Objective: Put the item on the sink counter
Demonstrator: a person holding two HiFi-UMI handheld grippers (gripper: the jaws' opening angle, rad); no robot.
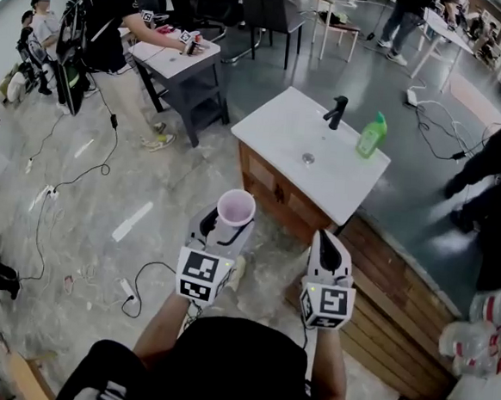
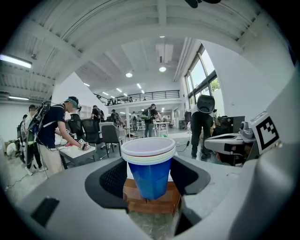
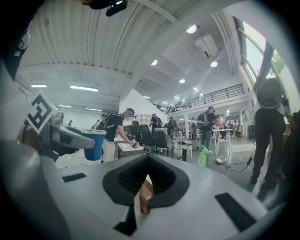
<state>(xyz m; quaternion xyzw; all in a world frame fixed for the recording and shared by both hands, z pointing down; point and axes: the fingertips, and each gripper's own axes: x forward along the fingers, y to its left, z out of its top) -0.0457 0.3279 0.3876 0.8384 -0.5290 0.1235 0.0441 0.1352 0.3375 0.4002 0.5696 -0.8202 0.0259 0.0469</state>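
My left gripper [image 1: 228, 226] is shut on a stack of cups [image 1: 236, 207], pink rim on top and blue at the bottom, held upright over the floor short of the sink counter [image 1: 282, 124]. In the left gripper view the cups [image 2: 150, 168] stand between the wide-set jaws of the left gripper [image 2: 149, 180], with the counter's wooden cabinet [image 2: 159, 202] straight behind them. My right gripper [image 1: 327, 242] is level beside it, shut and holding nothing. In the right gripper view, the right gripper [image 3: 143, 192] shows only a narrow slit, and the blue cup [image 3: 96, 143] appears at the left.
On the white counter are a black faucet [image 1: 336, 112], a drain [image 1: 308, 158] and a green bottle [image 1: 371, 135]. Cables [image 1: 135, 294] lie on the floor at the left. A wooden platform [image 1: 399, 284] runs along the right. People stand at a grey table [image 1: 179, 60] behind.
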